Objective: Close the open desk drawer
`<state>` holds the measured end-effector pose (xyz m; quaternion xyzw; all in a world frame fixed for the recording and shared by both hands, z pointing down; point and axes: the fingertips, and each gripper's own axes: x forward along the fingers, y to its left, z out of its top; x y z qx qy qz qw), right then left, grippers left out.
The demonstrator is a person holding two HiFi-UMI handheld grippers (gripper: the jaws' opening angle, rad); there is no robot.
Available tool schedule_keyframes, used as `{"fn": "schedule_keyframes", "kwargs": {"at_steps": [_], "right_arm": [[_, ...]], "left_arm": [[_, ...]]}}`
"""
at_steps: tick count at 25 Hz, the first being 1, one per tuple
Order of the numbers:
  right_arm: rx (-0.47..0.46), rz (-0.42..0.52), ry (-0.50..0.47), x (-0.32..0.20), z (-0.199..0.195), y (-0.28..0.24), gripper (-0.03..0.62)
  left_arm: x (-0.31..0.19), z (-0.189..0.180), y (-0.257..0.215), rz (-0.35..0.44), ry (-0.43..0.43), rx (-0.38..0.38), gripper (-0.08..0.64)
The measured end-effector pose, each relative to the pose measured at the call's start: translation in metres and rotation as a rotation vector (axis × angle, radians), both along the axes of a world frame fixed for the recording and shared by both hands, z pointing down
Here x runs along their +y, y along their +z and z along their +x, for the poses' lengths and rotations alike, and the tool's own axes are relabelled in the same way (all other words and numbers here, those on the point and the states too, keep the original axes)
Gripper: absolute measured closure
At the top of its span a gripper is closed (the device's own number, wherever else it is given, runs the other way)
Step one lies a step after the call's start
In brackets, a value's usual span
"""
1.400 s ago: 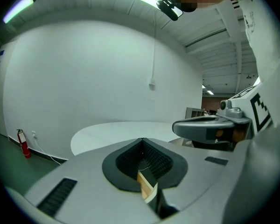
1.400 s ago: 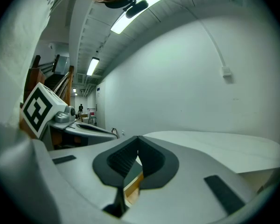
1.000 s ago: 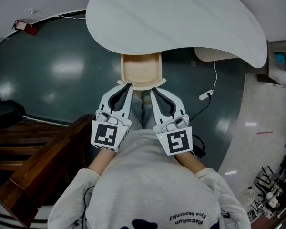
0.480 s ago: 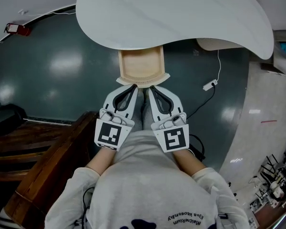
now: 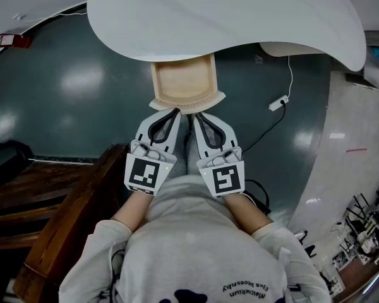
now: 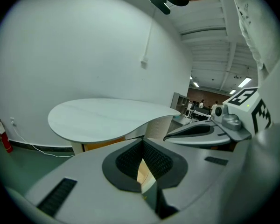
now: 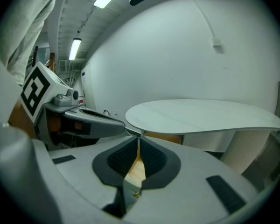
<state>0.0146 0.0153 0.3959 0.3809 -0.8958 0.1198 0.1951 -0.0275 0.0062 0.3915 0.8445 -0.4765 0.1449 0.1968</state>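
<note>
White-shelled left gripper (image 5: pixel 172 112): jaws pressed together, nothing held | pale-wood drawer (image 5: pixel 183 81): left open under desk top (image 5: pixel 227 17), front lip found just ahead of both tips, slide axis judged straight ahead | right gripper (image 5: pixel 198 114): jaws together, empty, equally near.

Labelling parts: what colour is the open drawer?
Drawer is pale wood; best in head view.
</note>
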Motion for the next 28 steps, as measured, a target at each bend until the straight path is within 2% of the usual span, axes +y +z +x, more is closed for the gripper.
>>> {"fn": "schedule_keyframes", "kwargs": {"at_steps": [6, 16, 19, 28], "right_arm": [[-0.011, -0.063, 0.021, 0.005, -0.004, 0.027, 0.574], [0.039, -0.116, 0.053, 0.008, 0.002, 0.065, 0.571], [0.059, -0.151, 0.054, 0.011, 0.004, 0.079, 0.514], [0.109, -0.208, 0.034, 0.021, -0.001, 0.108, 0.506]], "left_arm": [[0.003, -0.004, 0.018, -0.028, -0.002, -0.012, 0.549], [0.002, -0.004, 0.047, -0.057, 0.008, -0.036, 0.549], [0.004, -0.003, 0.053, -0.068, 0.010, -0.044, 0.549], [0.007, -0.006, 0.072, -0.094, 0.011, -0.069, 0.549]]}}
